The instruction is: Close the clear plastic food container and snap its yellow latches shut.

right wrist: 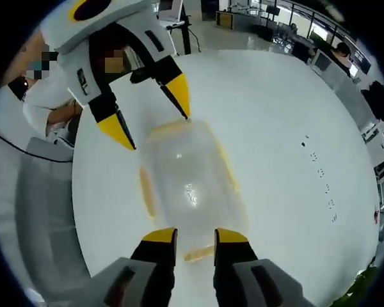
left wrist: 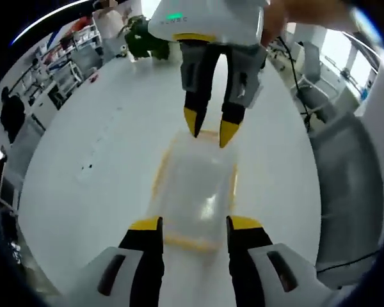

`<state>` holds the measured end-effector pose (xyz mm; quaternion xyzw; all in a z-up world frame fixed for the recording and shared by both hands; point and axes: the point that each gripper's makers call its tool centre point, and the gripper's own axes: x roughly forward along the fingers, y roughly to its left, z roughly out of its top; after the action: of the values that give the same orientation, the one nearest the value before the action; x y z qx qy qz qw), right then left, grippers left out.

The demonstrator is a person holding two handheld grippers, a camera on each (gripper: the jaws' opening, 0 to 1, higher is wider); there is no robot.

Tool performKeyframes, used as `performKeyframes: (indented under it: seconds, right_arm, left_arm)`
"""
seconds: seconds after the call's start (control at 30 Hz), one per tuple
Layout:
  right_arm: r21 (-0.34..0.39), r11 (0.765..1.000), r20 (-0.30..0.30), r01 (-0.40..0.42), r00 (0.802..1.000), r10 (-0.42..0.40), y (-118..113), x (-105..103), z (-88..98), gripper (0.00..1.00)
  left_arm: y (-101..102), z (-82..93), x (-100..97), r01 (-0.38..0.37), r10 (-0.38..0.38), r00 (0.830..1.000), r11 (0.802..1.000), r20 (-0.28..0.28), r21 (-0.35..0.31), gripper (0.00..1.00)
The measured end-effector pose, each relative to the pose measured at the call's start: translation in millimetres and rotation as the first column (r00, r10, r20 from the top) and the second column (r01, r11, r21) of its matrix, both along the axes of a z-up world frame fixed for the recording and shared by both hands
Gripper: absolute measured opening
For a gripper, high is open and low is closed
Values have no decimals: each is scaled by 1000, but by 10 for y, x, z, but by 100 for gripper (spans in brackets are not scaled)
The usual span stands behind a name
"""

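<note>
The left tool (left wrist: pixel 193 223) sits at the near short end of the clear box (left wrist: pixel 195 188), jaws apart and straddling that end, probably lining up on a yellow latch (left wrist: pixel 191 243). At the far end, the right tool (left wrist: pixel 211 132) hovers with jaws apart too, box flat on the white surface (left wrist: pixel 102 141) between them.

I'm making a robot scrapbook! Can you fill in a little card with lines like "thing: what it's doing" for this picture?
box: clear container with lid on, blurry
latches: yellow, along the sides; snapped or not, cannot tell
table: white, round
left gripper: open, fingers at one end of the box
right gripper: open, fingers at the opposite end
backdrop: desks, chairs
</note>
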<state>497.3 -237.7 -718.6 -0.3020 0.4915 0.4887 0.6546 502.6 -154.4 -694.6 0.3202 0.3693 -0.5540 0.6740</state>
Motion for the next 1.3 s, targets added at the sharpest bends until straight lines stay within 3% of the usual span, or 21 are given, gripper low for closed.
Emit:
performKeyframes:
  seconds: [0.33,0.43,0.63,0.83,1.13,1.3]
  right_arm:
    - [23,994,24,-104,994,103,152,8,-23,21]
    - [36,989,17,-141,990,141,202,-23,-26,24]
    - [60,986,35,-154,988,152,283,41,7,22]
    - [84,982,45,-168,985,164,393,68,28,20]
    - [91,979,44,-180,983,177,462,82,1,21]
    - [95,980,47,-173,984,170,461,106,-2,21]
  left_arm:
    - [-173,48,30,72,-70,996,996,47,-51,34]
    - [-220,35,-12,63,-63,998,995,10,-77,35]
    - [-248,-8,-31,113,-110,993,992,42,-64,36]
    - [-282,-3,42,108,-102,991,991,86,-74,34]
    - [-337,-34,20,108,-101,992,990,77,-87,32]
    - [-344,-51,59,108,-99,989,991,112,-77,32]
